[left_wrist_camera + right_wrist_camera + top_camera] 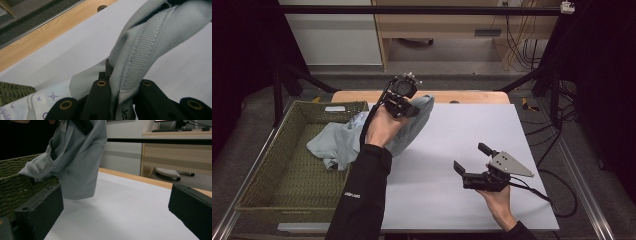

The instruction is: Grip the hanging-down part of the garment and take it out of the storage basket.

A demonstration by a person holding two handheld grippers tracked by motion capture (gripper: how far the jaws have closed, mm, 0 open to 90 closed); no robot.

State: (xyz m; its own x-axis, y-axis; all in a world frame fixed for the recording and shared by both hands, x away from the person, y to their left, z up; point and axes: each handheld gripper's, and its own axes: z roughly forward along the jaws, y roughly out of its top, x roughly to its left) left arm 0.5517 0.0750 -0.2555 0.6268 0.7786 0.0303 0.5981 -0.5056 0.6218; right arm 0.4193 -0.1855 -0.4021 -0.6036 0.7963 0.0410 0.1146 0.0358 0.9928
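A pale grey-blue garment trails out of the woven basket and up over the white table top. My left gripper is raised above the table's far left part and is shut on the garment's ribbed collar, with a label between the jaws. In the right gripper view the garment hangs down with its lower edge near the table. My right gripper hovers low over the table's right side, open, with nothing between its fingers.
The olive woven basket stands at the table's left and holds more cloth, some with a star print. A wooden strip borders the table's far edge. Black frame bars and cables lie beyond.
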